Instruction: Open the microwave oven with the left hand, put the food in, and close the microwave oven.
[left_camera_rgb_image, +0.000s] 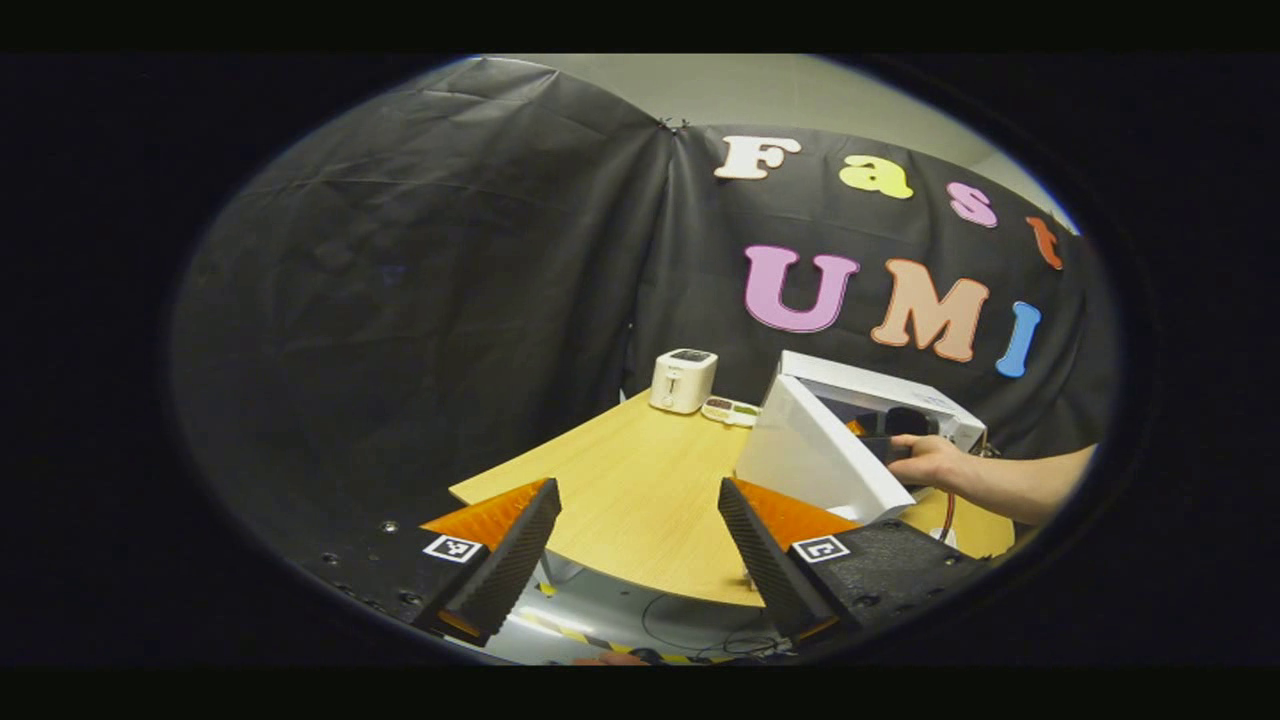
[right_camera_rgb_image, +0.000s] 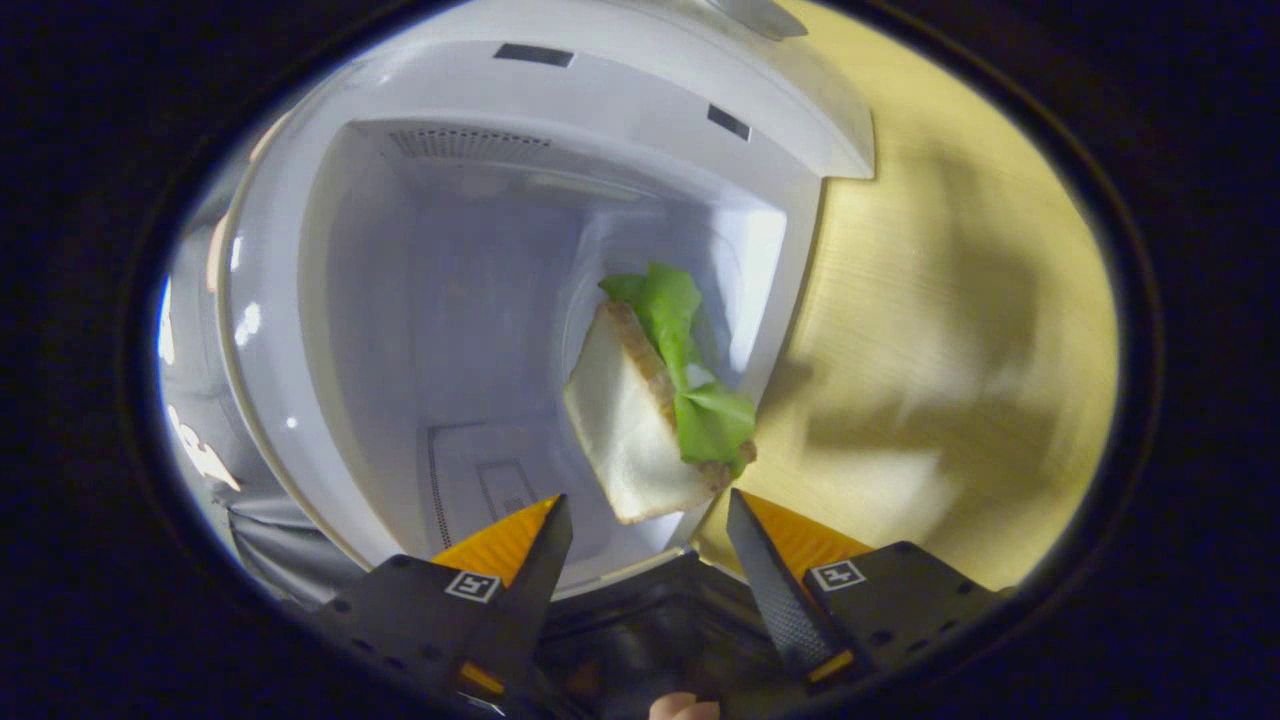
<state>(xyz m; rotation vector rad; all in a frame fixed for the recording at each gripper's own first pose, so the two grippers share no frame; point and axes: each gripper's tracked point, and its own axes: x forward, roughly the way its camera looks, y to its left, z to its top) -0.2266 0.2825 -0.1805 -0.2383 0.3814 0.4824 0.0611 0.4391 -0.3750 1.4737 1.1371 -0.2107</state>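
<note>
We are placing the sandwich (right_camera_rgb_image: 655, 400) inside the open microwave (left_camera_rgb_image: 850, 440); the right gripper (right_camera_rgb_image: 645, 530) jaws are gaping, released. The left gripper (left_camera_rgb_image: 640, 545), wide and empty, is hovering off the worktop (left_camera_rgb_image: 640, 480) edge; next, shutting the door.

The table (left_camera_rgb_image: 640, 490) is pale wood-grain laminate with a smooth, lightly satin top, and on its far edge the toaster (left_camera_rgb_image: 683, 380) looks like glossy cream plastic. The microwave oven (left_camera_rgb_image: 830, 450) near the right edge has a smooth white shell, apparently painted metal or plastic, and its cavity (right_camera_rgb_image: 470, 330) has a glossy enamel-like lining that throws back bright highlights. The sandwich (right_camera_rgb_image: 655, 410) shows soft, matt, porous bread with a rougher crust and crinkled, faintly shiny lettuce, while the ribbed fingers (left_camera_rgb_image: 505, 570) look like matt rubbery material.
</note>
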